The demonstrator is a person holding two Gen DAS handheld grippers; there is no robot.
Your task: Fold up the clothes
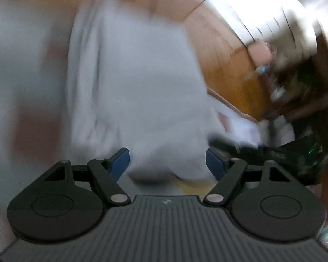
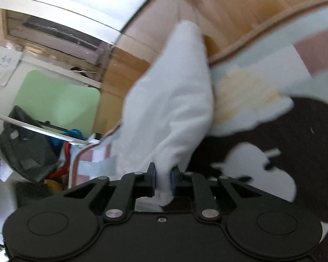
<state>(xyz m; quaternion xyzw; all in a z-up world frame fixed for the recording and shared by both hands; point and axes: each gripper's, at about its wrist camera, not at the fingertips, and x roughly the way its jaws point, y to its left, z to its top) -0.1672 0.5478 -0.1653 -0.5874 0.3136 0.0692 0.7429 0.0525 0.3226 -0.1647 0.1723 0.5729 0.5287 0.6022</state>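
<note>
Wood wall (image 2: pixel 240 6) behind; 1 white cloth (image 2: pixel 170 109) pinched in R tongs (image 2: pixel 163 178).

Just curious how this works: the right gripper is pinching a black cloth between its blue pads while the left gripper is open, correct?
Not quite: the cloth pinched by the right gripper is white, as the right wrist view shows. The left gripper is open.

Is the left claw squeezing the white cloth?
No, the left gripper stands wide open, and the white cloth hangs between its blue pads without being pinched.
</note>
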